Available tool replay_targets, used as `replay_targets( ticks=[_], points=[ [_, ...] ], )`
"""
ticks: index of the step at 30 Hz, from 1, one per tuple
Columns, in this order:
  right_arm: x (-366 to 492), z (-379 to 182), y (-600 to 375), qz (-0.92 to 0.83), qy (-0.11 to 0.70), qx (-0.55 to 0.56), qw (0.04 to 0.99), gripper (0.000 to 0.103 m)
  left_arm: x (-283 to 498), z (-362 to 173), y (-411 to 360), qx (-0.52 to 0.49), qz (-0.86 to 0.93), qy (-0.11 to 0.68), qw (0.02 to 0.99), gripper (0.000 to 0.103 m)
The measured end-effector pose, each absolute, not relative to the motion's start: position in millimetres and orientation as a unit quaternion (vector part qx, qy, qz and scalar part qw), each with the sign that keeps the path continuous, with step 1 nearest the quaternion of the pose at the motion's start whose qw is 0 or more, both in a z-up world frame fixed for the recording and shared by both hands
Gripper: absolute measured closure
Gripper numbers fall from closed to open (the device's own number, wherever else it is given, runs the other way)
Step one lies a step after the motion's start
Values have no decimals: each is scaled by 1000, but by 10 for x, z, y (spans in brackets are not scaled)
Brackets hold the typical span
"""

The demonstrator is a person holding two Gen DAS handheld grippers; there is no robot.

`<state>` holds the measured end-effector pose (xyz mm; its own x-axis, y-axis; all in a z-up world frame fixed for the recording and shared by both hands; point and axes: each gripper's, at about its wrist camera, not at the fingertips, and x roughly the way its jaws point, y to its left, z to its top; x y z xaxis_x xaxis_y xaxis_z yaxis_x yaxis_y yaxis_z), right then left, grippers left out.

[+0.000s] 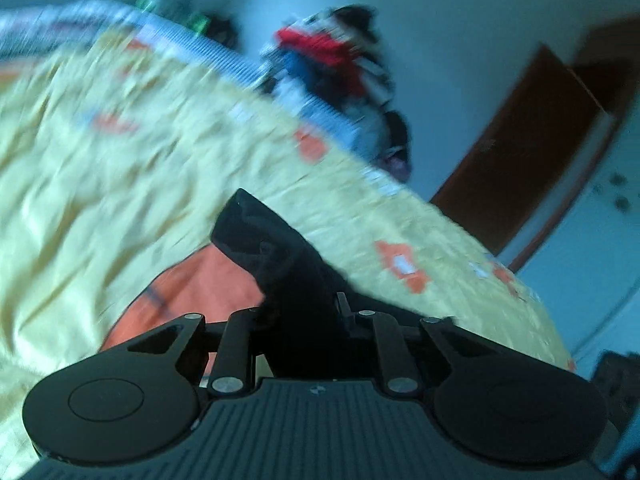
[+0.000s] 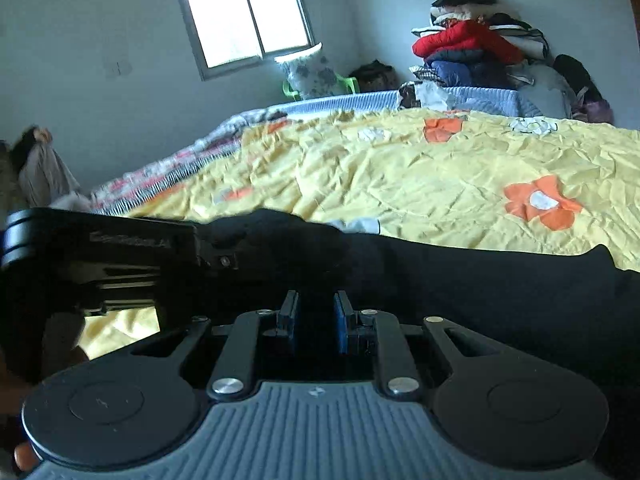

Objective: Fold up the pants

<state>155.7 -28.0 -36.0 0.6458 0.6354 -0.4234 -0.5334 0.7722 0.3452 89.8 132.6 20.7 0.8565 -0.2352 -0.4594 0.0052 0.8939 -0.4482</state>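
Yellow bedding with orange flower patches covers a wide bed (image 2: 420, 176), much creased, and on it the black pants (image 2: 500, 296) are spread along the near edge. In the right wrist view a window (image 2: 244, 16) is set in the far wall, and a heap of clothes (image 2: 476, 48) is stacked in the far right corner; a brown door (image 1: 524, 156) is seen at the right of the left wrist view.

Black cloth is bunched between the fingers of the left gripper (image 1: 304, 300), which is clenched on it; a peak of the pants (image 1: 260, 236) is raised in front of it, above an orange patch. The right gripper (image 2: 316, 320) is drawn nearly closed with dark fabric lying between its blue pads, so the pants are judged to be grasped there too, though the pinch itself is hard to make out against the black.

Only a small tuft seems to be held by the left gripper, so it could be slipped free if the cloth is pulled hard. Uneven lifting by the two grippers would leave a skewed fold. The bedding could also be dragged and rumpled beneath the pants.
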Motion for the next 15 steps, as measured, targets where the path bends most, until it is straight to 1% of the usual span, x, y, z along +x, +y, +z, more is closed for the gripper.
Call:
replay_targets(
  ticks=[3, 8, 11, 15],
  points=[
    [1549, -245, -543, 324, 249, 137, 902, 85, 784, 458, 939, -174, -98, 230, 952, 84],
    [1270, -49, -1301, 287, 199, 186, 918, 85, 672, 743, 121, -103, -165, 194, 961, 83],
    [1119, -48, -1868, 256, 191, 221, 922, 85, 672, 784, -402, -78, -216, 194, 954, 83],
    [948, -181, -2533, 207, 193, 256, 924, 85, 659, 660, -1155, -34, -268, 204, 941, 82]
  ],
)
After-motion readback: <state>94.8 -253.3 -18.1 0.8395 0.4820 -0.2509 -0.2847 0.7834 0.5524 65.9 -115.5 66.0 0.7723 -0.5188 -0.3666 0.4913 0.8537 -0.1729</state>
